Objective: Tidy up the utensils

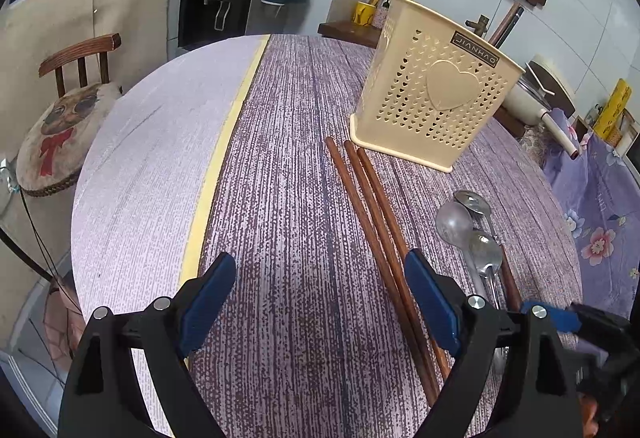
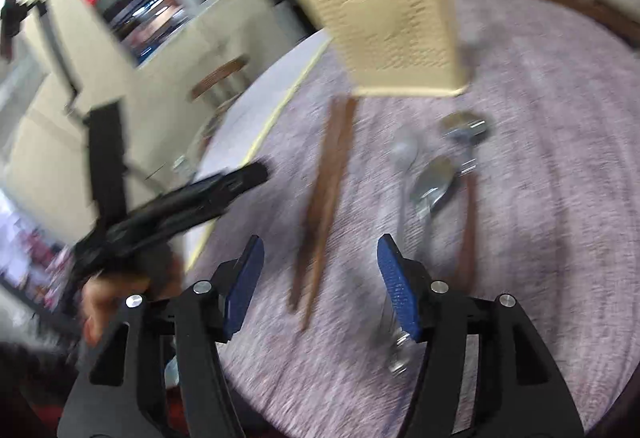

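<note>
A: Both tools are spread wide and holding nothing. The left gripper [image 1: 320, 302] sits low in its frame, the chopsticks [image 1: 372, 222] running past its right pad.

B: And the right gripper [image 2: 320, 278]?

A: Bottom centre of a blurred view, chopsticks between its pads, spoons [image 2: 428, 186] just right. The holder [image 1: 432, 90] stands upper right.

B: Risk?

A: I'd say a hurried pinch catches only one stick and scatters the rest.

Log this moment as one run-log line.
left tongs: open, empty | right tongs: open, empty | chopsticks, spoons: on table | holder: upright beyond them
</note>
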The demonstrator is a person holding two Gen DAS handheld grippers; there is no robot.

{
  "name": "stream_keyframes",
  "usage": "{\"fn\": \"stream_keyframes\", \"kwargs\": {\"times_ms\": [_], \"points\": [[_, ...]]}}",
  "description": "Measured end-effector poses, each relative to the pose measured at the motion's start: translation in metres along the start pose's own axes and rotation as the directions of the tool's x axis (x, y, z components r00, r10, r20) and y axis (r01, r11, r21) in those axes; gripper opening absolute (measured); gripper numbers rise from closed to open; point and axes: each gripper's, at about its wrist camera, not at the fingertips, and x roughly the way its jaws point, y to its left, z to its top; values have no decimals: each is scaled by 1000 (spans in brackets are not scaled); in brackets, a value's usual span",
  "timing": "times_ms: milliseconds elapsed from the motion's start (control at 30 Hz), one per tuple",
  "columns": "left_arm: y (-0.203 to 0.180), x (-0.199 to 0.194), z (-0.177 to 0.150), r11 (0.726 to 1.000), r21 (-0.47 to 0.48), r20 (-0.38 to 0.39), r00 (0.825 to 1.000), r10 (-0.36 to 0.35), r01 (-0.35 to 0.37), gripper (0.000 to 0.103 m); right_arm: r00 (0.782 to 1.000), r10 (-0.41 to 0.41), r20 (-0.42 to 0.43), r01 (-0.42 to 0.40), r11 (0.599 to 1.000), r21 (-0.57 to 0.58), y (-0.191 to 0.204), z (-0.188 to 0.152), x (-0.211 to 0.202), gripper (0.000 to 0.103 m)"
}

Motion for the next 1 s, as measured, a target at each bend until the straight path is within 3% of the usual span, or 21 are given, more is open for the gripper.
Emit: {"fn": "stream_keyframes", "kwargs": {"times_ms": [33, 100, 133, 233, 300, 533, 600, 667, 733, 833, 933, 967, 1000], "points": [[1, 1, 0, 1000, -3, -2, 1000, 2, -2, 84, 999, -39, 25, 39, 999, -12, 2, -2, -2, 60], [1, 2, 1, 1000, -6, -5, 1000, 6, -6, 80, 976, -205, 71, 206, 979, 2, -1, -2, -6, 59], [1, 4, 1, 1000, -5, -11, 1000, 7, -8, 75, 967, -242, 77, 242, 970, 18, -4, 0, -6, 59], [-4, 7, 2, 1000, 20, -29, 1000, 5, -5, 64, 926, -363, 102, 358, 932, 63, -17, 5, -6, 52], [-7, 10, 2, 999, 38, -38, 999, 13, -12, 60, 883, -461, 88, 456, 887, 66, -24, 11, 2, 46], [-13, 18, -1, 998, 66, -64, 998, 14, -9, 56, 862, -508, 1, 508, 861, 24, -37, 7, 21, 37], [-12, 18, -1, 998, 64, -66, 998, 14, -10, 56, 839, -543, 15, 544, 839, -7, -37, 6, 23, 23], [-10, 18, -2, 998, 60, -68, 998, 12, -8, 56, 853, -522, 16, 522, 853, 20, -41, 7, 21, 12], [-9, 17, -3, 999, 54, -69, 998, 8, -5, 56, 873, -487, 15, 485, 872, 60, -49, 6, 16, 12], [-7, 17, -3, 999, 46, -72, 997, 6, -3, 56, 944, -329, 15, 320, 926, 202, -71, 1, 3, 12], [-7, 18, -3, 999, 44, -78, 997, 1, 2, 56, 984, -177, 24, 156, 918, 365, -96, -6, -7, 12], [-7, 18, -3, 999, 45, -79, 997, -1, 5, 56, 995, -98, 36, 72, 894, 443, -110, -12, -11, 12], [-8, 17, -4, 999, 47, -79, 997, -4, 7, 56, 996, -73, 43, 44, 882, 470, -115, -16, -15, 12]]}}
